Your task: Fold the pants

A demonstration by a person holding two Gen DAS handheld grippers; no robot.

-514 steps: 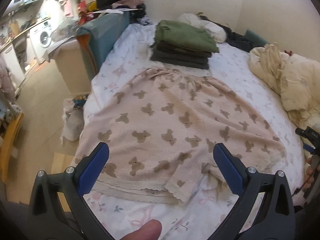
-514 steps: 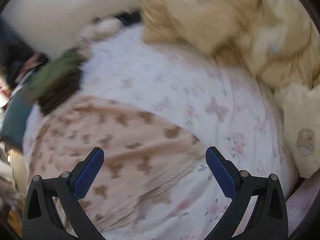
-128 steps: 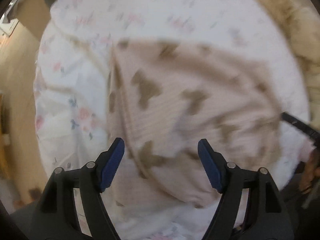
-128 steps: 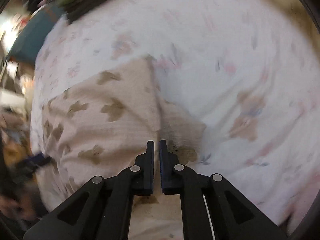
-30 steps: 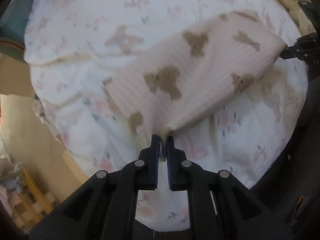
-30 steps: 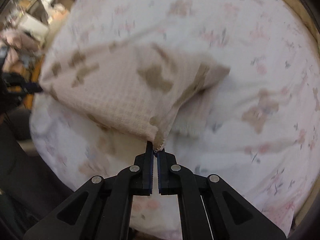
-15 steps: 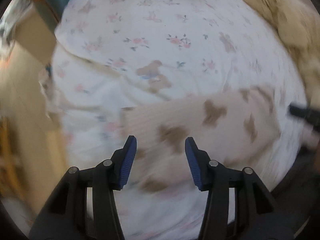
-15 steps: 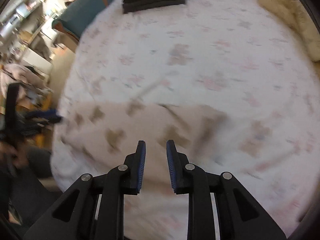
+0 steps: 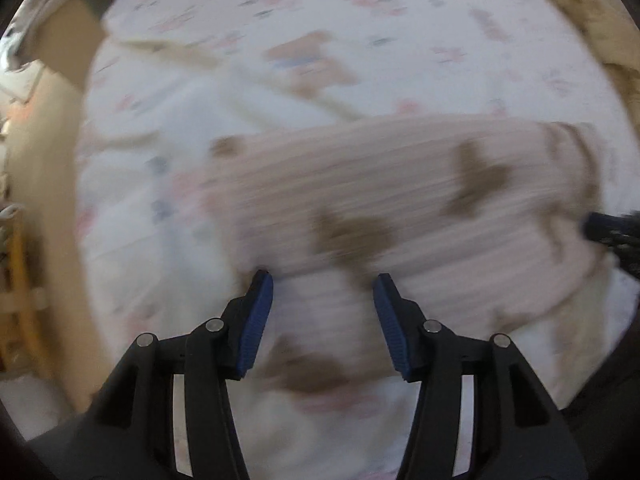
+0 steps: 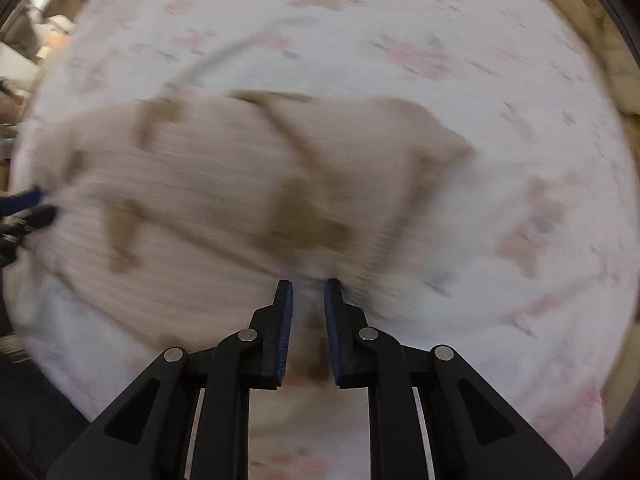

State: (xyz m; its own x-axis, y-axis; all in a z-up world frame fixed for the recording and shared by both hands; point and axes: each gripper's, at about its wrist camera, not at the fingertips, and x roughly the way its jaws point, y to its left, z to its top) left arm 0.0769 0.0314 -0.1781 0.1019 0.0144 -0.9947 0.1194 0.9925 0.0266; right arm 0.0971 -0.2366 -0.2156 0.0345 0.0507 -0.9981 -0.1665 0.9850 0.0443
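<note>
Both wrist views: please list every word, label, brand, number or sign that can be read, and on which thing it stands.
None: no readable text in either view.
Pants: only brown bear shapes, no letters.
Bed sheet: only a flower and bear print, blurred.
Left claw and right claw: no label or marking visible.

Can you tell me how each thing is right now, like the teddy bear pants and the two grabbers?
pants: folded into a small bundle, lying on the bed.
left gripper: jaws opening over the pants, gripping nothing.
right gripper: jaws closing over the pants' edge, a narrow gap left.
bed sheet: spread out, a bit wrinkled.
</note>
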